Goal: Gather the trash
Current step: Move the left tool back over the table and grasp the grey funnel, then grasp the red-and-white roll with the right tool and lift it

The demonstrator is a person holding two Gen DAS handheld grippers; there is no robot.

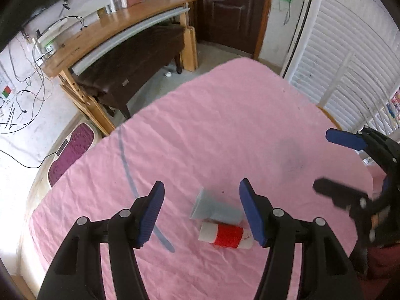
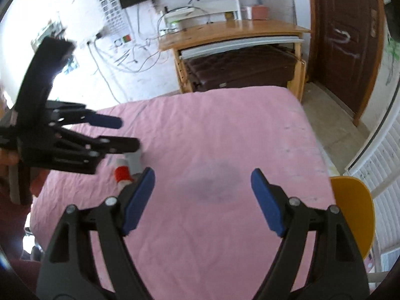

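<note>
A flattened grey-blue paper cup (image 1: 213, 207) and a red and white spool-like roll (image 1: 226, 236) lie side by side on the pink cloth (image 1: 212, 135). My left gripper (image 1: 201, 200) is open and empty, its blue pads either side of the two pieces, above them. It also shows in the right wrist view (image 2: 126, 132), over the red roll (image 2: 122, 173) and the grey cup (image 2: 133, 161). My right gripper (image 2: 202, 187) is open and empty over bare pink cloth (image 2: 225, 130). It shows at the right edge of the left wrist view (image 1: 330, 160).
A wooden desk (image 1: 120, 32) with a dark bench (image 1: 135, 60) under it stands beyond the table. A dark door (image 1: 230, 12) is at the back. White shutters (image 1: 350, 57) are on the right. A yellow chair (image 2: 355, 210) is at the table's right side.
</note>
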